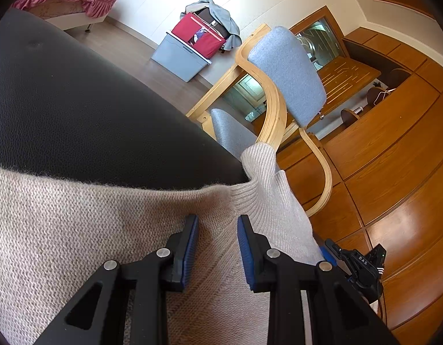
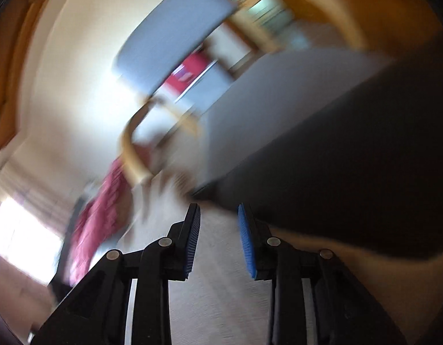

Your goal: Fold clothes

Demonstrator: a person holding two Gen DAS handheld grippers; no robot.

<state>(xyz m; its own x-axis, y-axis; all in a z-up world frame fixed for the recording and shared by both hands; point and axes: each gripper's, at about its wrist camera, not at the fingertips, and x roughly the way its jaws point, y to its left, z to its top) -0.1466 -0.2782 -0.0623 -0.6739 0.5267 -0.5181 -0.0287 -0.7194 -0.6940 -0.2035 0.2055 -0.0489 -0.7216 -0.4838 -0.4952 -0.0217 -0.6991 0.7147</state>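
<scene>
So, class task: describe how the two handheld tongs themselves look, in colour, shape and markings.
Both the left tongs and the right tongs have black angular linkage arms with round silver rivets and ribbed blue pads on flat fingers. No sleeves or hands show.

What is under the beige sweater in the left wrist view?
The beige sweater lies on a black leather-like surface, which shows beyond its edge. Its ribbed end hangs past that surface's corner. Anything else beneath the knit is covered.

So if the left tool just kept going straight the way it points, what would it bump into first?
Most likely the beige knit sweater lying under its open tips: the left tool tilts downward over it. Just beyond lies the black leather surface. Depth is hard to judge here.
</scene>
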